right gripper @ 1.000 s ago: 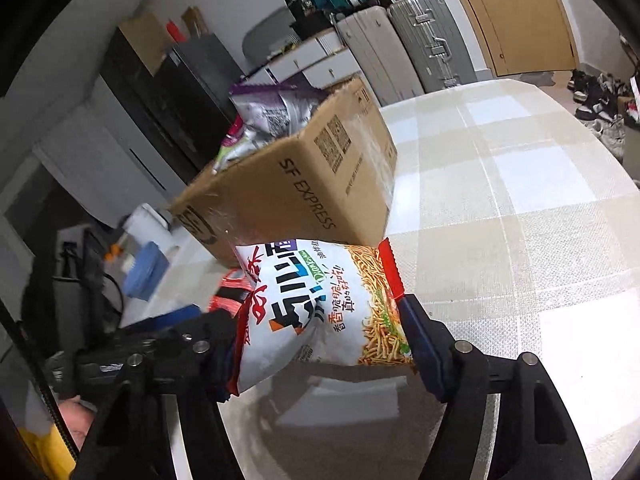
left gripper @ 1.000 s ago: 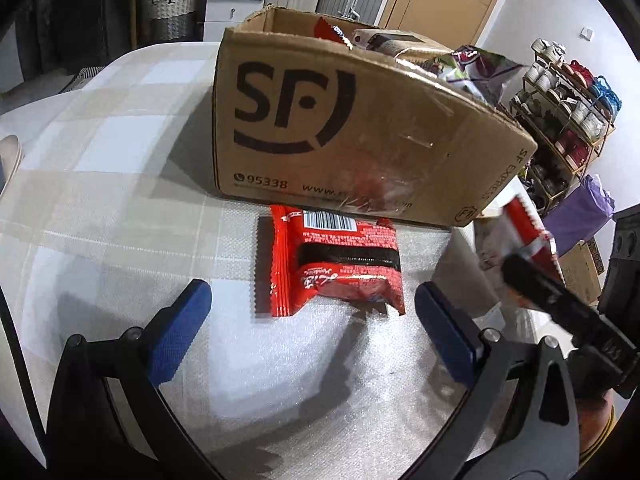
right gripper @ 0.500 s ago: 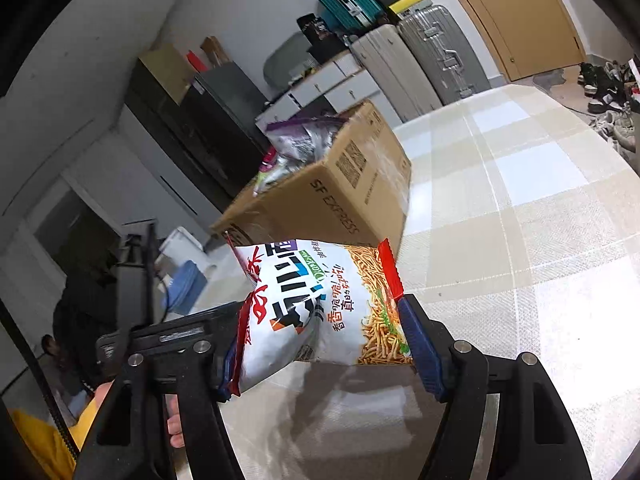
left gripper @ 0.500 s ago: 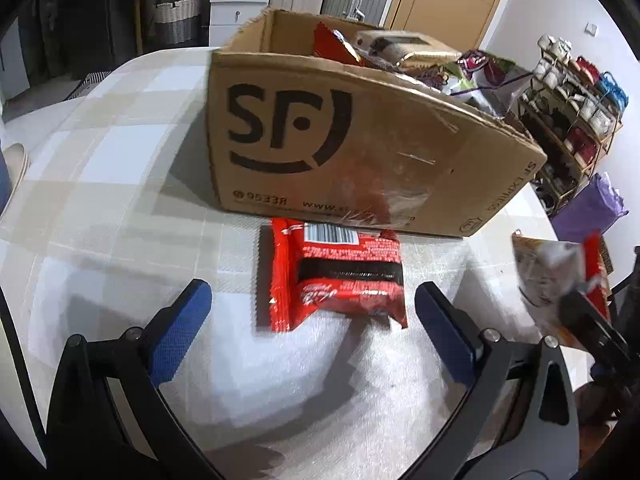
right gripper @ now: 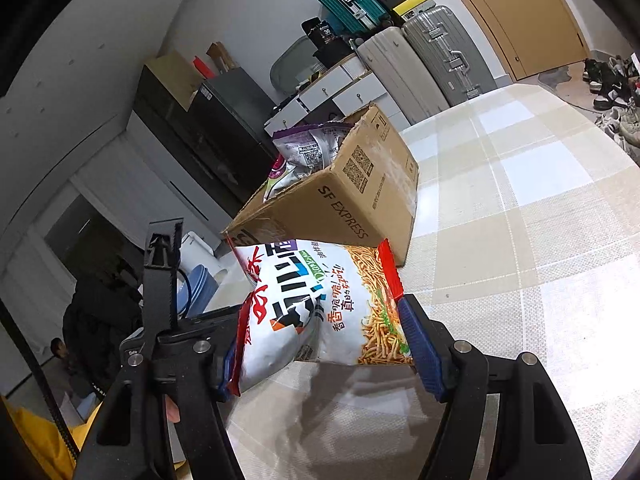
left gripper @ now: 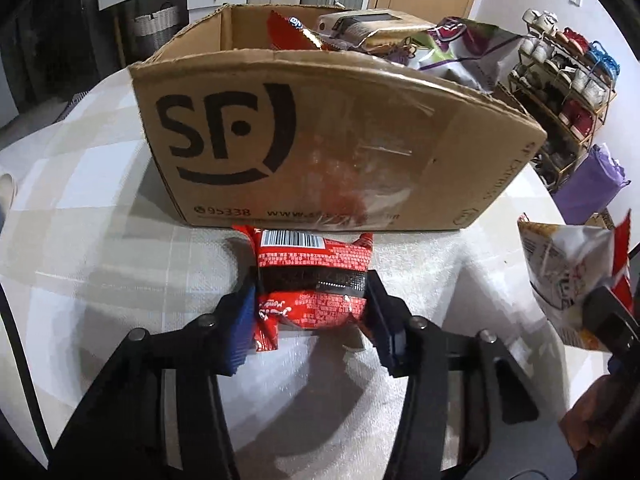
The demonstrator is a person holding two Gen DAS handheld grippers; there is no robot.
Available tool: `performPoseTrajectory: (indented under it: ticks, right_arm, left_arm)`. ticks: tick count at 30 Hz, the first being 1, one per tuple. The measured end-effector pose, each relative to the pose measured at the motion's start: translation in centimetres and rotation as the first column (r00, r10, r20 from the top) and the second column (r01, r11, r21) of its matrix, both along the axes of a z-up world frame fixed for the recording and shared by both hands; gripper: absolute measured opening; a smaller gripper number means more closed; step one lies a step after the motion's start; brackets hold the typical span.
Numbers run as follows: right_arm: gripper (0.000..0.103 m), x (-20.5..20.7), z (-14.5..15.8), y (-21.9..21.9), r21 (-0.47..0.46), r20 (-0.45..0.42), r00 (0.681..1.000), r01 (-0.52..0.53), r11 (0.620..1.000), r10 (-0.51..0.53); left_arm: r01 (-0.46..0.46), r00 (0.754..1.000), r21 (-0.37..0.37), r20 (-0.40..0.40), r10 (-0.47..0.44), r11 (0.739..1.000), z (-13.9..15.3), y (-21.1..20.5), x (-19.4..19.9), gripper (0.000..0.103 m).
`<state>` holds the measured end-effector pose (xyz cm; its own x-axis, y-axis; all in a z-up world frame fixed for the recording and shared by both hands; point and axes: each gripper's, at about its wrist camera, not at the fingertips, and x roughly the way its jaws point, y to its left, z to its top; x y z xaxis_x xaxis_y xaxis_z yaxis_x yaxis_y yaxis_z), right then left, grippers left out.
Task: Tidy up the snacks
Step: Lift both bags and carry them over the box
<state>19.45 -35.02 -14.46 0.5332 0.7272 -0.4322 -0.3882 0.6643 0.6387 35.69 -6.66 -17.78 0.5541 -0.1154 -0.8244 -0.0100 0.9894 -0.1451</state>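
An open SF cardboard box (left gripper: 320, 136) with several snack bags inside stands on the checked tablecloth; it also shows in the right wrist view (right gripper: 344, 200). My left gripper (left gripper: 310, 312) is shut on a red snack packet (left gripper: 312, 280) lying just in front of the box. My right gripper (right gripper: 324, 348) is shut on a white and red noodle snack bag (right gripper: 316, 304) and holds it above the table, right of the box; this bag shows at the right edge of the left wrist view (left gripper: 572, 272).
The table (right gripper: 540, 240) with checked cloth stretches right of the box. Suitcases (right gripper: 440, 56), drawers and a dark cabinet stand behind. A shoe rack (left gripper: 560, 80) and a purple bag (left gripper: 588, 184) stand beyond the table edge.
My left gripper moved forward and closed on the red packet, which it flanked open before. My right gripper rose with the noodle bag held the same way.
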Motion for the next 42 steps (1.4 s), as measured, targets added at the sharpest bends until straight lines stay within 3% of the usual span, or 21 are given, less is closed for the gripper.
performPoseTrajectory:
  ticks: [18,27,42]
  right_arm:
    - [0.07,0.1,0.0,-0.3,0.007,-0.003,1.0,0.007,1.0,-0.007]
    - [0.07,-1.0,1.0,0.1,-0.028,0.062,0.998,0.015,0.999,-0.013]
    - [0.07,-7.4,9.8,3.8,-0.081,0.189,0.982,-0.013,0.997,0.028]
  left_arm:
    - [0.033,0.999,-0.014,0.019,-0.032,0.999,0.0,-1.3,-3.3,0.046]
    - [0.025,0.998,-0.034,0.062,-0.023,0.999,2.8,0.7,-8.1,0.046]
    - [0.038,0.98,-0.053,0.199,-0.027,0.998,10.3,3.5,-17.4,0.047]
